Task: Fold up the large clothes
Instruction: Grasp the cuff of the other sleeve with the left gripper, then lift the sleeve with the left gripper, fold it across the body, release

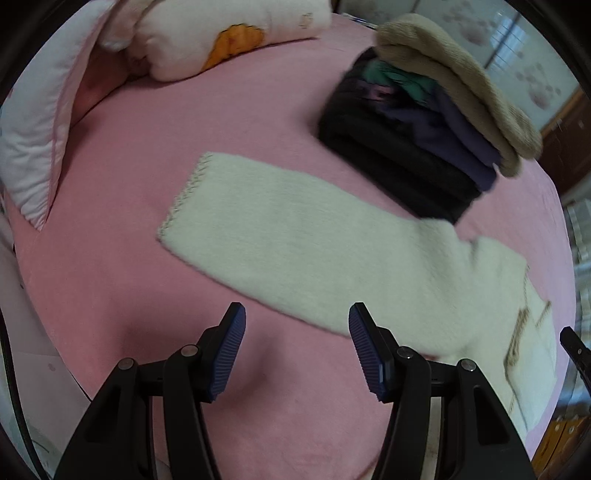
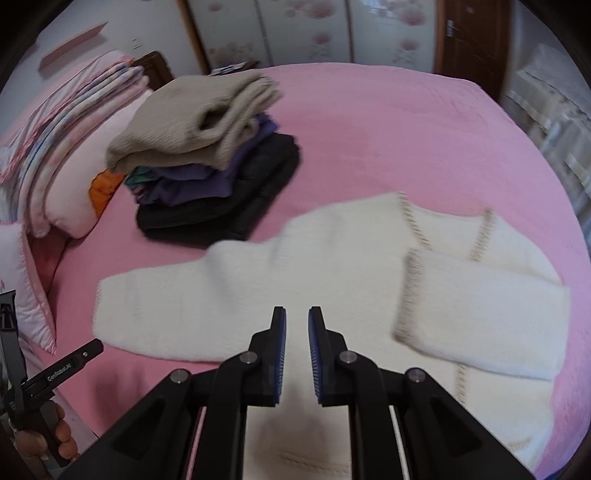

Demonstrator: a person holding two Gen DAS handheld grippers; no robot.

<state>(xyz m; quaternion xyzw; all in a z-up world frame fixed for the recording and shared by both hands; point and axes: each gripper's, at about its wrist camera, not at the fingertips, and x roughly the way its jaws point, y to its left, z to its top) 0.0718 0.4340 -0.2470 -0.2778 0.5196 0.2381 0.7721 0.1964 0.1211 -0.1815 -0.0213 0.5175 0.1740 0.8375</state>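
A white fuzzy cardigan (image 2: 332, 266) lies flat on the pink bed. Its right sleeve (image 2: 480, 314) is folded across the body. Its left sleeve (image 1: 280, 236) stretches out to the left, cuff toward the pillows. My left gripper (image 1: 295, 321) is open and empty, hovering just in front of that sleeve's near edge. My right gripper (image 2: 297, 321) hangs over the cardigan's lower body, its jaws nearly together with a narrow gap and nothing between them.
A stack of folded clothes (image 2: 207, 162), tan sweater on top and dark items below, sits on the bed behind the cardigan; it also shows in the left wrist view (image 1: 424, 122). Pillows (image 1: 229, 33) and folded bedding (image 2: 74, 122) line the headboard side. Pink sheet (image 2: 424, 129) extends beyond.
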